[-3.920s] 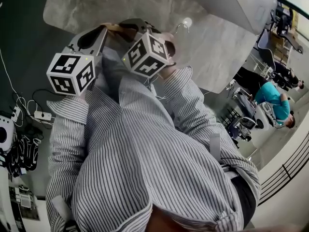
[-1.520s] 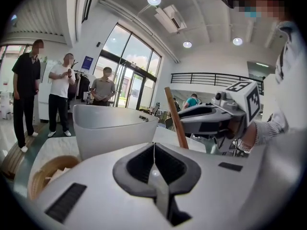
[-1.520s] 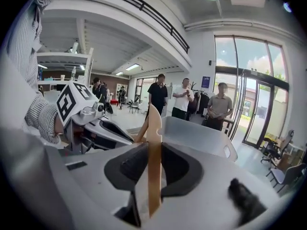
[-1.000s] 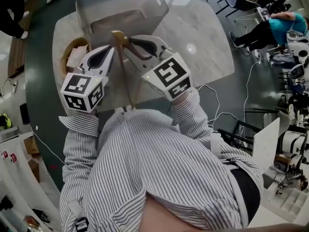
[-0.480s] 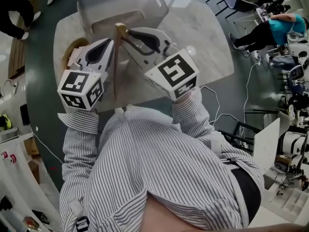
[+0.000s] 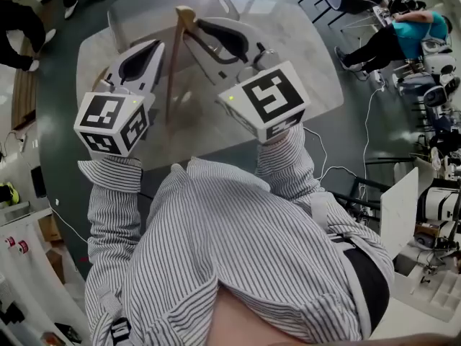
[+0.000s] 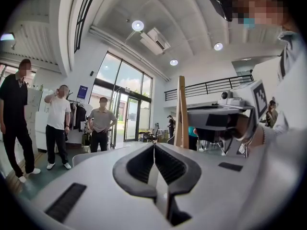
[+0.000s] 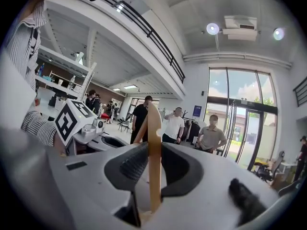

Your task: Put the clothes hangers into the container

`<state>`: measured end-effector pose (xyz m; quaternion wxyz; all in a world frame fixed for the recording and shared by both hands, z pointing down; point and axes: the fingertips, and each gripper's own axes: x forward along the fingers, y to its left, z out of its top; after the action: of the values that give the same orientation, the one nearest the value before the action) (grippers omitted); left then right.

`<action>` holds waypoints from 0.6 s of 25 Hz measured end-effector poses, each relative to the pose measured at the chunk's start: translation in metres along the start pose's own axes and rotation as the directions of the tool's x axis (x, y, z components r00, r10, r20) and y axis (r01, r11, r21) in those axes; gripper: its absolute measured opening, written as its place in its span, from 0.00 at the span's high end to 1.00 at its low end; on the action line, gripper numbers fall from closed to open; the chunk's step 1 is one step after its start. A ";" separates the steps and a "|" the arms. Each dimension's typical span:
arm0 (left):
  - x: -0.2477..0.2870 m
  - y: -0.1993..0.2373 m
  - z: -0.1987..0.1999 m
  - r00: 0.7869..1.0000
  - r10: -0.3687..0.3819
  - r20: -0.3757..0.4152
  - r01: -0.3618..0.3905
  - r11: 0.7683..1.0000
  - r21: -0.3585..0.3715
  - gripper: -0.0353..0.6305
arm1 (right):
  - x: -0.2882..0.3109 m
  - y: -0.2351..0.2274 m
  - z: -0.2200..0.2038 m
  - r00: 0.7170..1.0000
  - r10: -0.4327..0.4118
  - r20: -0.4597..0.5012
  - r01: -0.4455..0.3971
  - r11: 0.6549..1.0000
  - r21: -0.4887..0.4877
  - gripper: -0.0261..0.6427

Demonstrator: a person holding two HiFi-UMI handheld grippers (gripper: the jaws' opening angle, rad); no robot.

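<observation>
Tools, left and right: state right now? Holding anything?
Left tool: closed, nothing between the jaws.
Right tool: closed on the wooden hanger.

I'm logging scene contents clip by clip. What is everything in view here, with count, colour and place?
hanger: one, light wood, gripped in the right claw, over the table in the head view
container: one, translucent grey, far side of the table
table: one, pale grey marbled, below both claws
bystanders: three, in black, white and grey tops, standing near the glass doors
person in teal: one, upper right of the head view
striped shirt: one, grey and white, worn by the person holding the claws
marker cubes: two, black and white, one on each claw
left claw: grey, closed, nothing in it
right claw: grey, closed on the hanger
</observation>
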<state>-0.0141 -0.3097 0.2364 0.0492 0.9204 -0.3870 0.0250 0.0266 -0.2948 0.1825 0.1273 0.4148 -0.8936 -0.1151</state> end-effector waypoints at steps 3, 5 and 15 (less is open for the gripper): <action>0.002 -0.003 0.016 0.999 -0.004 0.033 0.004 1.000 0.011 0.92 | -0.006 -0.011 0.015 0.999 -0.027 0.020 0.027 1.000 -0.006 0.83; 0.004 -0.007 0.026 0.999 -0.007 0.052 0.006 1.000 0.020 0.92 | -0.011 -0.019 0.022 0.999 -0.040 0.031 0.040 0.999 -0.004 0.83; 0.011 0.000 0.075 0.991 0.006 0.134 -0.013 0.999 0.053 0.92 | -0.005 -0.055 0.069 0.990 -0.078 0.120 0.084 0.995 -0.044 0.83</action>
<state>-0.0061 -0.3258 0.1629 -0.0017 0.9191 -0.3931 -0.0261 0.0465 -0.3183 0.0998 0.0796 0.4399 -0.8789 -0.1666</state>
